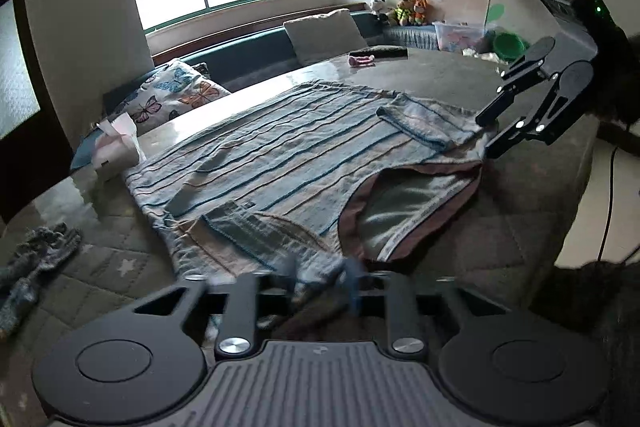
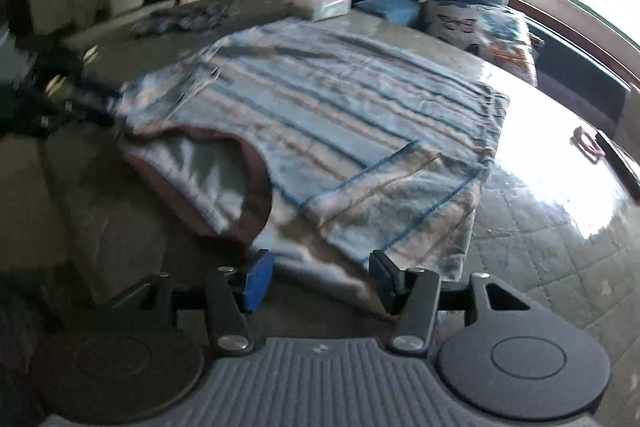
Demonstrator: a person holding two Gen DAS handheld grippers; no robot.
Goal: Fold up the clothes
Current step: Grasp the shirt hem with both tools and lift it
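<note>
Gripping a Striped Shirt at Both Shoulders

Lying flat on the quilted surface, the striped shirt has both sleeves folded inward. The left gripper pinches its near shoulder edge, fingers closed on cloth. The right gripper stands with fingers apart astride the opposite edge.

left gripper fingertips motion-blurred, socks cut off by edge

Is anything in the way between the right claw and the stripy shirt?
No, nothing visible. The right claw sits open right at the near edge of the stripy shirt, with only bare table around it.
</note>
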